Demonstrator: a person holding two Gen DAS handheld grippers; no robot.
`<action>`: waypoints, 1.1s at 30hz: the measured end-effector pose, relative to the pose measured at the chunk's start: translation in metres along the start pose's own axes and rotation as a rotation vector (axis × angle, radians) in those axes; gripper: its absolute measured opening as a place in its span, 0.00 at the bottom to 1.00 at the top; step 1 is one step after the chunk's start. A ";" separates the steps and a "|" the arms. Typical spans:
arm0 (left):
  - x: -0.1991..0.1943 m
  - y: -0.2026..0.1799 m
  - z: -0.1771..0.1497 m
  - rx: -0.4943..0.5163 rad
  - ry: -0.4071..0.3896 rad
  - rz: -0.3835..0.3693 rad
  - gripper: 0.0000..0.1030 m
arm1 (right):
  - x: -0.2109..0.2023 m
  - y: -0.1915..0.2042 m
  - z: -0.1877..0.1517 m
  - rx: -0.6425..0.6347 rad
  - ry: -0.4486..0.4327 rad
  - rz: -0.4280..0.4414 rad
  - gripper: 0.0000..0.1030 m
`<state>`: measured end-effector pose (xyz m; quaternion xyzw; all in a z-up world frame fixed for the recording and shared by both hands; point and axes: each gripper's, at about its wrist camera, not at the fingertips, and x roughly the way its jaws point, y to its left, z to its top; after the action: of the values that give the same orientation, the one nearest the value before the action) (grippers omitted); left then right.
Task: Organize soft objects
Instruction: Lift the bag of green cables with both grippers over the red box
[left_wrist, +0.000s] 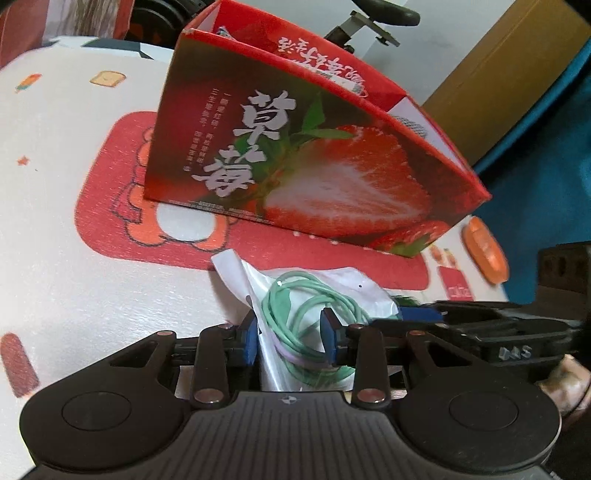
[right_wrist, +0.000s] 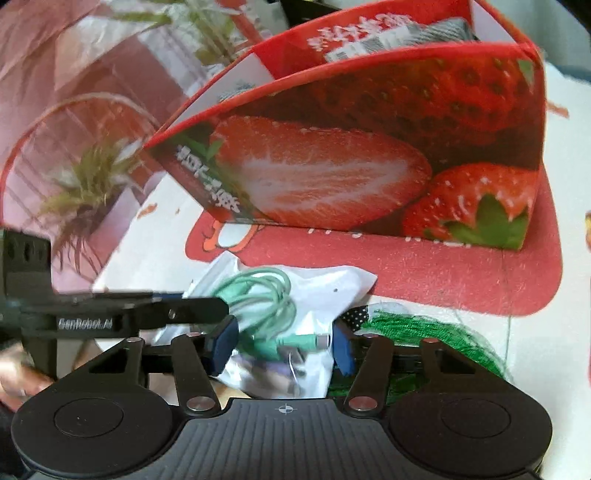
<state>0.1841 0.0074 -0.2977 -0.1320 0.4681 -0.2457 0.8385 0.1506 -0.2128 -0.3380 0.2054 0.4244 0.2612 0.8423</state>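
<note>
A clear plastic bag with a coiled green cable (left_wrist: 306, 310) lies on the mat in front of an open red strawberry box (left_wrist: 314, 158). My left gripper (left_wrist: 291, 336) has its blue pads on either side of the bag and appears shut on it. In the right wrist view my right gripper (right_wrist: 282, 347) straddles the same bag (right_wrist: 273, 314), pads close to its sides. The box (right_wrist: 369, 155) stands just behind, with grey fabric (right_wrist: 443, 29) inside it. A green fuzzy soft object (right_wrist: 424, 332) lies under the right finger.
A white mat with a red printed patch (left_wrist: 110, 229) covers the surface. A pink bag with plant prints (right_wrist: 74, 147) is at the left of the right wrist view. A brown cardboard panel (left_wrist: 498, 74) stands behind the box. An orange item (left_wrist: 484, 247) lies at the mat's right edge.
</note>
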 end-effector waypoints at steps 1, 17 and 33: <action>-0.001 0.001 0.000 0.001 0.004 -0.001 0.35 | 0.001 -0.003 0.000 0.019 0.001 0.009 0.47; -0.043 -0.026 0.013 0.085 -0.146 0.019 0.25 | -0.043 0.057 0.008 -0.303 -0.175 -0.116 0.35; -0.087 -0.073 0.098 0.196 -0.396 0.027 0.25 | -0.088 0.097 0.094 -0.472 -0.336 -0.149 0.35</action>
<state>0.2082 -0.0082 -0.1500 -0.0894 0.2698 -0.2482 0.9261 0.1580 -0.2029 -0.1767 0.0124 0.2204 0.2524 0.9421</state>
